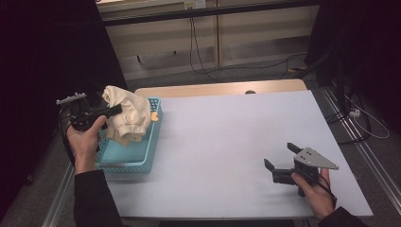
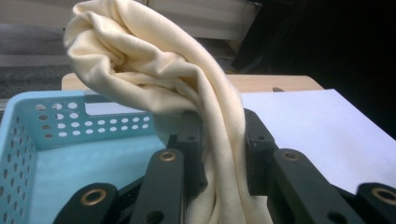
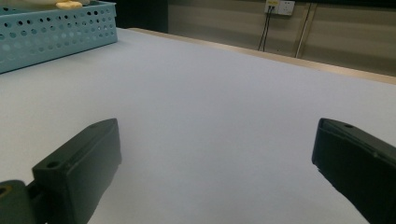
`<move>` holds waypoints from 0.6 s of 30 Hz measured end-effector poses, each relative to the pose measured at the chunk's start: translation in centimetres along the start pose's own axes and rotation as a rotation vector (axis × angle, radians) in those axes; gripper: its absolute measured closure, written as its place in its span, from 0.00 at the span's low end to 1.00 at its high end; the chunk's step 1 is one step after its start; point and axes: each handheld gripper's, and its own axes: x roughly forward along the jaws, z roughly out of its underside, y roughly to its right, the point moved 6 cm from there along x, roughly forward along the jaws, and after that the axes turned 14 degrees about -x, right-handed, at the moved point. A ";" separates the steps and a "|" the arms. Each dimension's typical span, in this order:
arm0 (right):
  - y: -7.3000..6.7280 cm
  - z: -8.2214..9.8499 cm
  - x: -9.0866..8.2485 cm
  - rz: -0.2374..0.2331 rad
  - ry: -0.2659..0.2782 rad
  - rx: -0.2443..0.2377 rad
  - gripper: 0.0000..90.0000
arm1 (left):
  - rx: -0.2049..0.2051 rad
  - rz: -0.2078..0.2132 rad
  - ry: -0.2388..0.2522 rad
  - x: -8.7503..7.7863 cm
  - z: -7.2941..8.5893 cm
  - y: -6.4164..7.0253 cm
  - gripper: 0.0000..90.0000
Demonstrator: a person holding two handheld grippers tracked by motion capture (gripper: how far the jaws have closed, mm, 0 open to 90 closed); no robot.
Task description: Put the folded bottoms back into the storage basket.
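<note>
Cloth is the thing in hand: a cream sweatshirt (image 1: 125,113), bunched up, hangs from the left gripper (image 1: 115,110) right over the blue basket (image 1: 126,163) at the left side of the bench (image 1: 227,137). The left gripper is pinching the sweatshirt, with its black jaws pressed tight on a thick fold. The basket lies straight below the cloth, so the way to go looks to be down. The low end of the sweatshirt, with its ribbed cuff, seems to sit inside the basket already, while the top bulges above the rim. The basket's long side runs away from the person, and the cloth hangs near the far half of it.

The left hand (image 1: 86,142) is the near one to the basket. The right gripper (image 1: 280,156) is well apart, low over the bare right part of the bench, with its jaws spread wide and nothing between them.

In the left gripper view, the sweatshirt (image 2: 187,93) runs up from between the jaws and curls over to the left, above the basket floor (image 2: 88,163) and its wall full of holes. The high view cannot show that squeeze so well, but it shows the whole basket. In the right gripper view, the basket (image 3: 51,32) sits far off at the top left, with a small yellow bit (image 3: 69,4) peeking over its rim
</note>
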 end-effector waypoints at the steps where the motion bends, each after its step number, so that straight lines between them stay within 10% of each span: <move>1: 0.0 0.0 0.0 -0.001 0.000 -0.001 0.01 | 0.001 0.000 -0.007 0.2 0.1 0.0 0.82; 18: 0.0 0.0 0.0 0.000 -0.001 -0.001 0.01 | -0.049 0.022 -0.071 1.8 1.5 -2.2 0.82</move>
